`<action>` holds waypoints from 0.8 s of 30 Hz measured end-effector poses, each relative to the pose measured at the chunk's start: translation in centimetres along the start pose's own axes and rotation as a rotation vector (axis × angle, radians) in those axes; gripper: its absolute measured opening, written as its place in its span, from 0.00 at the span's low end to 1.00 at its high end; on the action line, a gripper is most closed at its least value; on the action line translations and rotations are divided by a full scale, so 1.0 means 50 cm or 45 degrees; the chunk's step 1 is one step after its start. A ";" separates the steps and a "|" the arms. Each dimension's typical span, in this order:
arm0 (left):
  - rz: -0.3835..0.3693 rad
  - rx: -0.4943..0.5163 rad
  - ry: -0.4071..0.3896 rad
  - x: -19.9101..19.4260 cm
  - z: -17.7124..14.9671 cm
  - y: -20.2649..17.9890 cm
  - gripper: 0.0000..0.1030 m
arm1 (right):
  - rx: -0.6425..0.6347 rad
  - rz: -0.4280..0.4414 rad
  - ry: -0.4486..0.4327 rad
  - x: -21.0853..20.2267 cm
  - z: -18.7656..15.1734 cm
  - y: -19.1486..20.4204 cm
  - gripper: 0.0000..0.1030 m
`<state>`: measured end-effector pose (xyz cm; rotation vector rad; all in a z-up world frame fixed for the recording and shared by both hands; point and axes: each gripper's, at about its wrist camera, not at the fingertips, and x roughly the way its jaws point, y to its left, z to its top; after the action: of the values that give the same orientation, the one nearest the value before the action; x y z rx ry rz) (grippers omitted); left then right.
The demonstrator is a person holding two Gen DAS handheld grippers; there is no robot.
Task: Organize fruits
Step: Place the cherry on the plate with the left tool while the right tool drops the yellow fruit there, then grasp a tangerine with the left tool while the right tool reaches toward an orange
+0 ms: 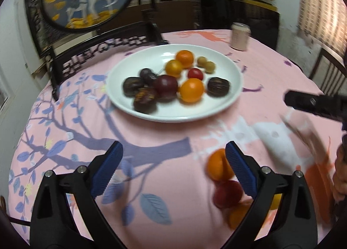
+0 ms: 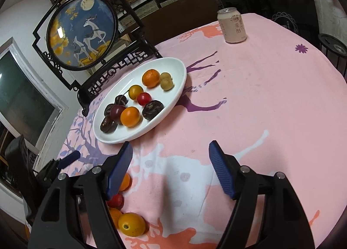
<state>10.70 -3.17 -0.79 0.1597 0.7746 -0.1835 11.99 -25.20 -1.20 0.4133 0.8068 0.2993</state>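
- Chinese writing on pink can (image 2: 232, 25), too small to read.
- Pink tree-print cloth (image 2: 260, 101) over bench.
- Fruits on white plate (image 2: 173, 97); loose orange (image 1: 218, 165) nearby.
- Left hand-held gripper (image 1: 174, 165) and right hand-held gripper (image 2: 170, 159): wide open, empty.

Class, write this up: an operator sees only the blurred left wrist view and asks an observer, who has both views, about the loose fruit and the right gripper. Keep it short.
Operator: How many fruits lie off the plate?
Observer: Four. Beside the orange fruit, the red fruit and the second orange, a yellow fruit lies in plain sight.
Operator: Is the right gripper holding anything?
Observer: No. It is open, with only tablecloth between its fingers.
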 end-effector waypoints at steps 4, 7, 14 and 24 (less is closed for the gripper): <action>-0.021 0.059 0.013 0.007 -0.005 -0.025 0.94 | 0.030 0.012 0.017 0.002 0.001 -0.007 0.71; -0.008 0.098 0.034 0.016 -0.009 -0.038 0.94 | 0.031 0.012 0.013 0.000 0.001 -0.006 0.71; -0.008 0.117 0.063 0.029 -0.016 -0.044 0.98 | 0.033 0.008 0.012 0.000 0.002 -0.007 0.71; 0.102 0.110 0.007 0.012 -0.010 -0.010 0.98 | 0.045 0.009 0.018 0.000 0.002 -0.012 0.71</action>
<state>10.67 -3.65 -1.60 0.2724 0.7650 -0.1408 12.12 -25.74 -1.43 0.4474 0.8254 0.2949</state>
